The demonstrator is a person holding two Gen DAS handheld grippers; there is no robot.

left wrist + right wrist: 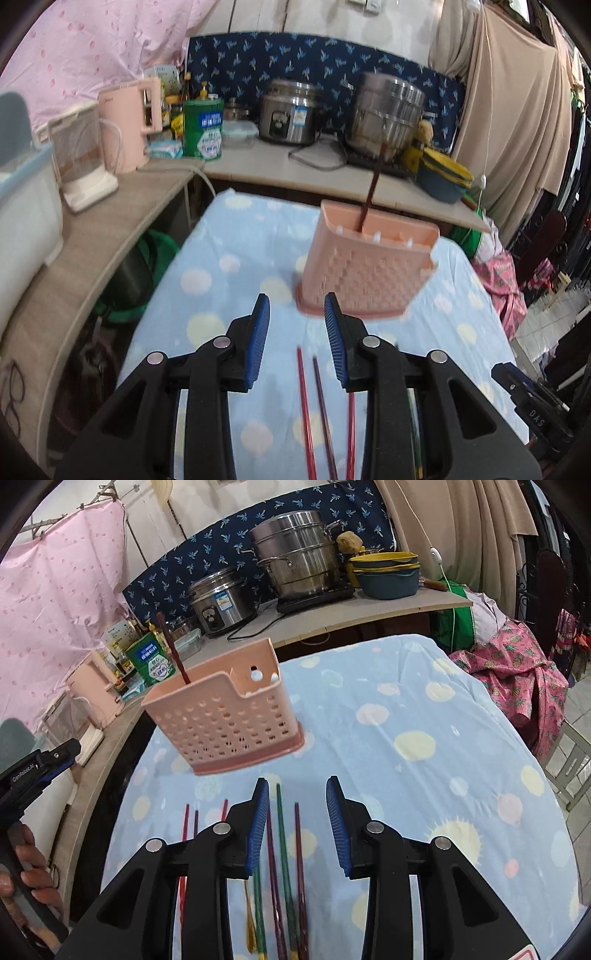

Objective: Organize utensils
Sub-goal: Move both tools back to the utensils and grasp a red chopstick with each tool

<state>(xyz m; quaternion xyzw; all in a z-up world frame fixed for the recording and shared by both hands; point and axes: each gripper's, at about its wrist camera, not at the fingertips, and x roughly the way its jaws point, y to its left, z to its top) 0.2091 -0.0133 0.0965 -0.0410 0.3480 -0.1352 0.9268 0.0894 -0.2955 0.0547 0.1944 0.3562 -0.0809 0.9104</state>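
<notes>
A cramped home kitchen corner: rice cooker point(287, 115), steamer pot point(297, 552) (stacked), kettle point(133, 123) on counters.

A pale pink perforated plastic utensil basket point(225, 716) stands upright on the blue dotted cloth ahead of me, one dark red chopstick point(173, 650) leaning out of its far compartment. Near me, loose chopsticks lie flat on the cloth, roughly parallel: three red ones point(304, 402) to the left, then a purple point(275, 878), a green point(283, 849) and a maroon one point(300, 867).
</notes>
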